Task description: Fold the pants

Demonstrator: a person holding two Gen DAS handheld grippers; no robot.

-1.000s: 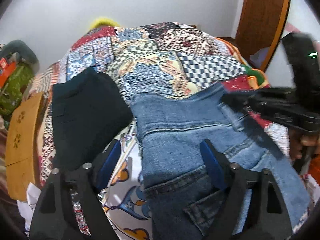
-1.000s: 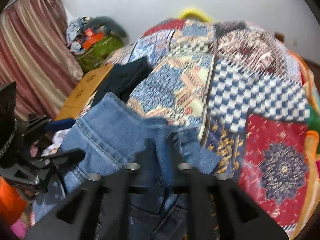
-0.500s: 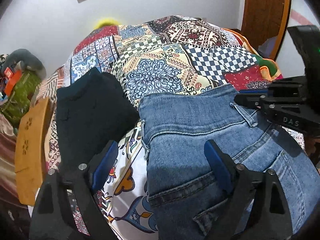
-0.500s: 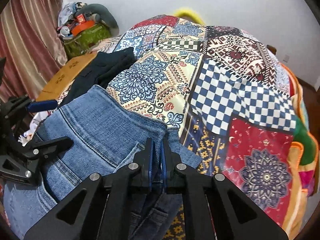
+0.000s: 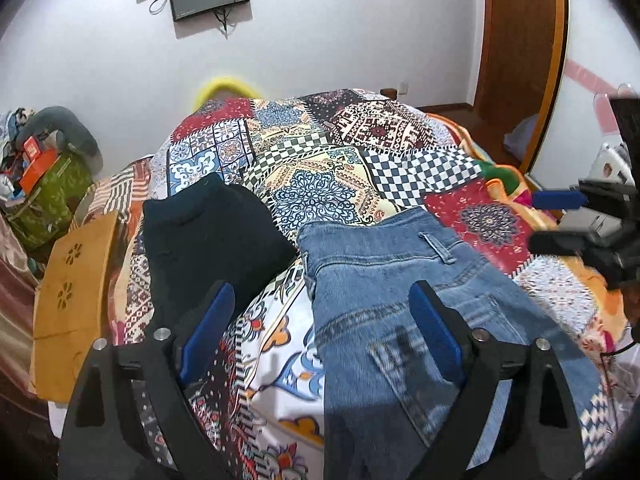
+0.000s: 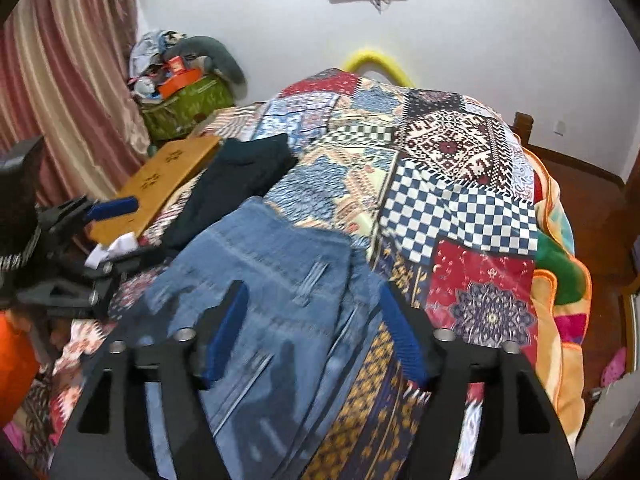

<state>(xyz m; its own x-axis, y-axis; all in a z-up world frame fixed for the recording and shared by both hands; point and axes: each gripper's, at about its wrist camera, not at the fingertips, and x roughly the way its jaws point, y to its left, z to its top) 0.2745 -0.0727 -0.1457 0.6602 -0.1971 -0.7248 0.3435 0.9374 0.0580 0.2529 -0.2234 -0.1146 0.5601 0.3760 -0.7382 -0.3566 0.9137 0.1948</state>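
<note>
Blue jeans (image 5: 400, 280) lie on the patchwork bedspread (image 5: 320, 168), waistband toward the far side; they also show in the right wrist view (image 6: 272, 272). My left gripper (image 5: 320, 316) is open and empty, its fingers above the jeans' left edge and the bedspread. My right gripper (image 6: 316, 320) is open and empty above the jeans' right edge. It also shows at the right of the left wrist view (image 5: 560, 220).
A folded dark garment (image 5: 208, 240) lies left of the jeans. A wooden board (image 5: 68, 292) sits at the bed's left edge. A green bag with clutter (image 6: 180, 108) stands by the curtain (image 6: 60, 100). A wooden door (image 5: 520, 52) is at the right.
My right gripper let go of the jeans' waistband and opened. Both grippers have pulled back and risen. The jeans have settled on the bed.
</note>
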